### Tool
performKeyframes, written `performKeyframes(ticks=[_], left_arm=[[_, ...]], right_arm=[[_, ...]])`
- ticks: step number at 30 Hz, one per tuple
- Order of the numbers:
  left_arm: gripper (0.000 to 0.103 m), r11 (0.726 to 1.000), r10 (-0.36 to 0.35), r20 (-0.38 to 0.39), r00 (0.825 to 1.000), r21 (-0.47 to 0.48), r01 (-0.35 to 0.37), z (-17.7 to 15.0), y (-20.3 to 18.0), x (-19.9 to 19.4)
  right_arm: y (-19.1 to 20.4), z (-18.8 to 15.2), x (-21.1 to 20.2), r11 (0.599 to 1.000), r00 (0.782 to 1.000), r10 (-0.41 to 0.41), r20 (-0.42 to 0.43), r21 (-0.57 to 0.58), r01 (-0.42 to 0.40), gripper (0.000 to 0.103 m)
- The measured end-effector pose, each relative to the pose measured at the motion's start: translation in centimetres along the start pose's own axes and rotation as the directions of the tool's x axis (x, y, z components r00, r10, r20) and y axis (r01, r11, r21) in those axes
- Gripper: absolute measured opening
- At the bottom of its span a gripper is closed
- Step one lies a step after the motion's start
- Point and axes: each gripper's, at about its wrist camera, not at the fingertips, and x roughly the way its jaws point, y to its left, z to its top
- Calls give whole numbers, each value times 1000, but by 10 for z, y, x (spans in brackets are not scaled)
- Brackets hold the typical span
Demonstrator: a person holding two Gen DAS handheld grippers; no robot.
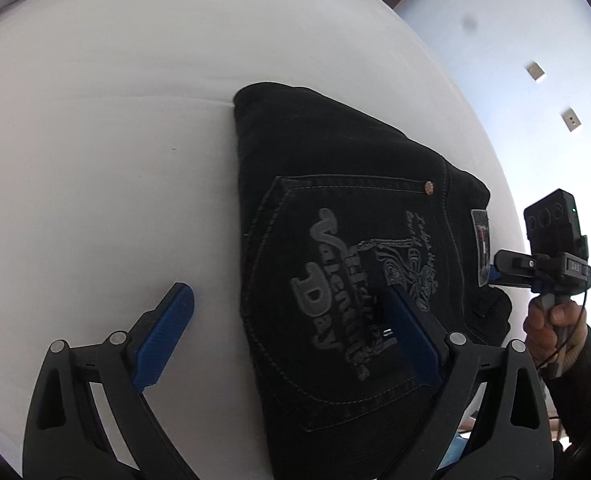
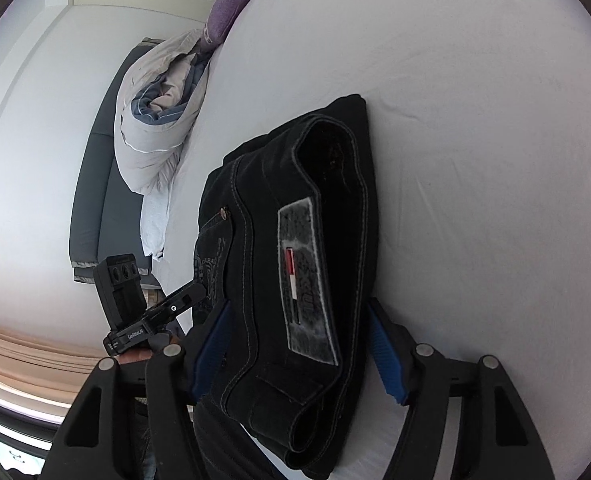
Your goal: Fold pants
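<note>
Black pants [image 1: 347,264] lie folded into a compact stack on the white bed [image 1: 103,160], waistband end toward the person. Left tongs [image 1: 291,320] released, spread wide over the stack's side edge, one finger above the back pocket [image 1: 335,280]. Right tongs [image 2: 299,344] straddle the waistband, pads apparently not pinching; probably squaring the stack.

Bright, soft daylight; heavy fisheye warp, dark corners.
</note>
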Motion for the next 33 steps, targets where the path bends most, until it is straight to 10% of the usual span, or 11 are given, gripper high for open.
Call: performKeyframes(ticks=[5, 9, 21, 33], left_arm=[[90, 998, 7, -52, 999, 63, -4, 6, -23, 14], [70, 999, 23, -38, 999, 28, -22, 9, -30, 16], [23, 980, 171, 37, 985, 97, -174, -3, -78, -10], [19, 968, 151, 200, 968, 168, -186, 34, -144, -65]], right_arm=[[2, 2, 6, 1000, 1000, 3, 6, 10, -3, 67], [-10, 2, 3, 999, 1000, -19, 12, 46, 18, 34], [36, -9, -9, 975, 982, -163, 99, -134, 175, 21], [101, 18, -70, 923, 951, -163, 263, -300, 241, 20]])
